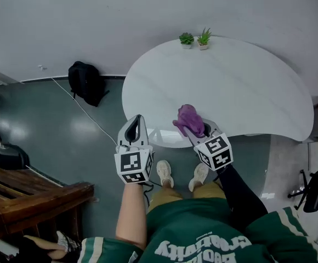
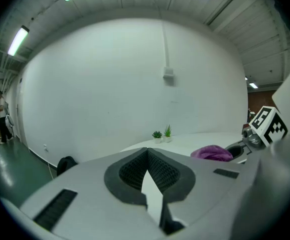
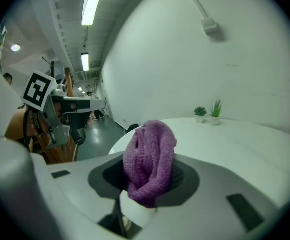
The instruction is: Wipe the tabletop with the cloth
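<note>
Backpack (image 1: pixel 86 83), black, sits on the floor by the wall at the left, with a thin cable (image 1: pixel 85 111) running past it across the floor. Both are well apart from the white surface (image 1: pixel 246 86).

The left tongs (image 1: pixel 135 126) are held at the near left edge of the surface. Their jaws are closed tip to tip with nothing between them.

Just to the right, the purple cloth (image 1: pixel 188 119) is over the near edge of the surface, pinched in the closed jaws of the right tongs (image 1: pixel 198 130). Whether it touches the surface cannot be told. It is bunched into a lump. Its long axis runs out along the jaws and points toward the far side of the surface, and its lower fold hangs back behind the jaw pads.

Two small potted plants (image 1: pixel 195 38) stand side by side at the far edge, well apart from the cloth.

At the far right a black chair (image 1: pixel 315 189) stands on the floor beyond the surface.
</note>
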A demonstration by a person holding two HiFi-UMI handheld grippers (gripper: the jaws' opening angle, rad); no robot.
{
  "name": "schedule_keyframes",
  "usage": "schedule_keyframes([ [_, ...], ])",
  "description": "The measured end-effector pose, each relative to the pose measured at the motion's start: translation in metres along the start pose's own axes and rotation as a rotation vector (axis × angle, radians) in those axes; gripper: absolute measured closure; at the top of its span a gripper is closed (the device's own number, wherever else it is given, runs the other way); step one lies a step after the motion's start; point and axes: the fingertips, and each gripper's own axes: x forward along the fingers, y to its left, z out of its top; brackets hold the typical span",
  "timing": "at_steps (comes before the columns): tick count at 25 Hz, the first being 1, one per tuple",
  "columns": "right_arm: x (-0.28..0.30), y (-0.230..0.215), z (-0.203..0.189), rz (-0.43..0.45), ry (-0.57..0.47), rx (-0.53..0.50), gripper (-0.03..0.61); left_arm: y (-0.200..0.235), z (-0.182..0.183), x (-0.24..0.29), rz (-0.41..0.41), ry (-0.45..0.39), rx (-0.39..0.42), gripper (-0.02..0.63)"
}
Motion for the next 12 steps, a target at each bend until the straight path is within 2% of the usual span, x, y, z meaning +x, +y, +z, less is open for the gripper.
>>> schedule_keyframes([
  [8, -0.095, -0.103, 0.033, -0.154, -0.145, 0.002, 0.433, -0.113, 0.040, 0.042, -0.121, -0.040, 0.046, 0.614],
  [12, -0.142, -0.134, 0.041, -0.204, -0.212, -0.002, 0.433, -0.159, 0.065, 0.050, -0.148, -0.065, 0.050, 0.614],
])
